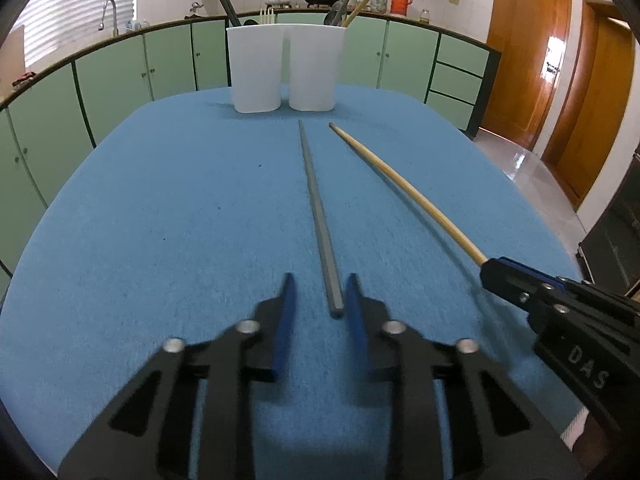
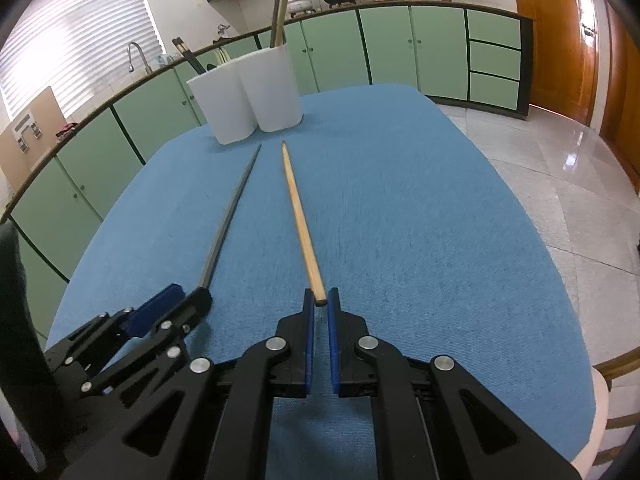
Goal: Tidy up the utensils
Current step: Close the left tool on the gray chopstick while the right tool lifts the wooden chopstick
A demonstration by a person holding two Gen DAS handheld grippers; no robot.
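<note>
A grey chopstick (image 1: 316, 204) lies on the blue table cloth (image 1: 160, 220), its thick end between the fingers of my left gripper (image 1: 318, 296), which is open around it. A wooden chopstick (image 2: 300, 220) lies to its right; my right gripper (image 2: 320, 300) is narrowly open, its jaws on either side of the chopstick's near end. The wooden chopstick (image 1: 404, 184) and right gripper (image 1: 504, 276) also show in the left wrist view, the grey chopstick (image 2: 232, 212) and left gripper (image 2: 180, 300) in the right wrist view. A white two-part utensil holder (image 1: 284, 68) (image 2: 244, 92) stands at the table's far end with utensils in it.
The holder's left part has dark chopsticks (image 1: 226, 4) and a fork (image 1: 267, 16); the right part has a ladle (image 1: 344, 0) and a wooden stick. Green kitchen cabinets (image 1: 120, 68) run behind the table. The table's right edge drops to a tiled floor (image 2: 560, 160).
</note>
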